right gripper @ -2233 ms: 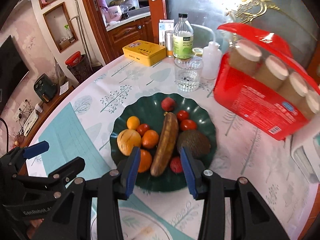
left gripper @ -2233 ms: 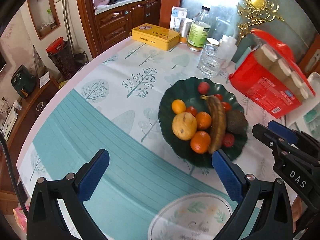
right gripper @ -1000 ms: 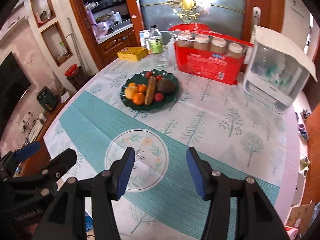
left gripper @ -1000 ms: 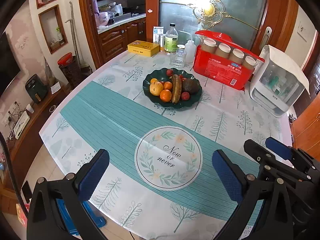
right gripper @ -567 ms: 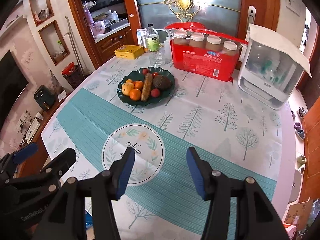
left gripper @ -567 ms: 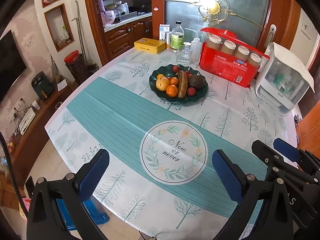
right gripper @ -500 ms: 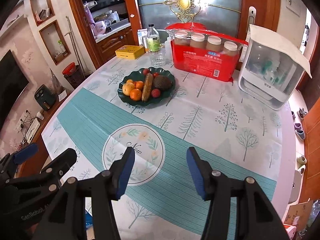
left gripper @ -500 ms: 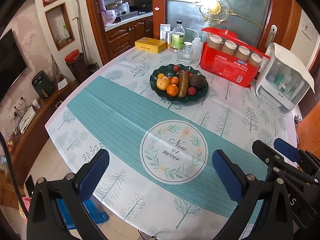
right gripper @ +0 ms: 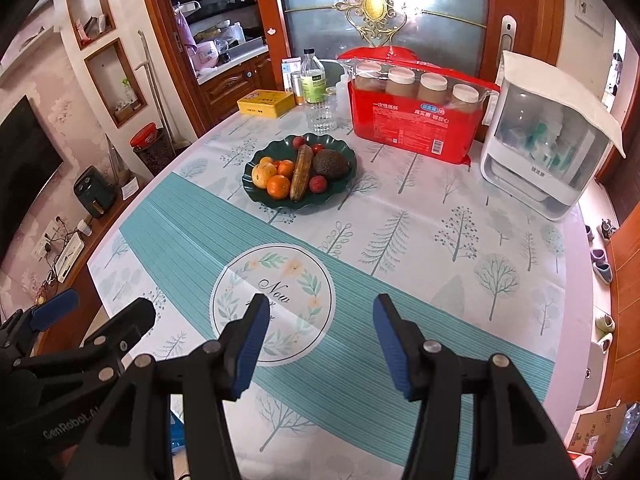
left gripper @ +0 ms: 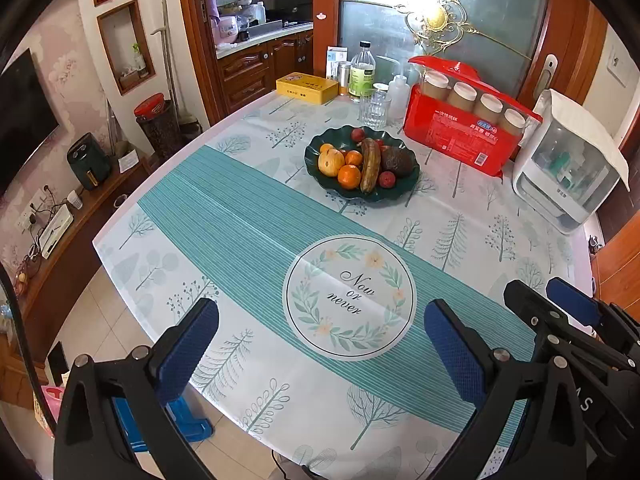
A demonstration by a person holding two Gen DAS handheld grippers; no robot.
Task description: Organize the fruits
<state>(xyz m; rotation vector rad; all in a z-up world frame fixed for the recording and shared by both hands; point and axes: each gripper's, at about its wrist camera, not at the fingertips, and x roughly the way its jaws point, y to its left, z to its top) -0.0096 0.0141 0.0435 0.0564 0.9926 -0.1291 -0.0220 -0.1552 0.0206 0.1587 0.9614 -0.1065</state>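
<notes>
Grippers hang over the near edge of the desk (left gripper: 248,208), both with jaws spread wide and holding nothing: the left gripper (left gripper: 320,344) and the right gripper (right gripper: 318,338), side by side above the round wreath print (right gripper: 272,304). Farther off, well apart from both, the dark green plate (right gripper: 344,152) carries the fruits (right gripper: 302,172), with a red package (right gripper: 412,126) just beyond it.

Black left gripper (left gripper: 320,344) and right gripper (right gripper: 318,344), blue ribbed pads, silver screws, seemingly "GenRobot" lettering.
</notes>
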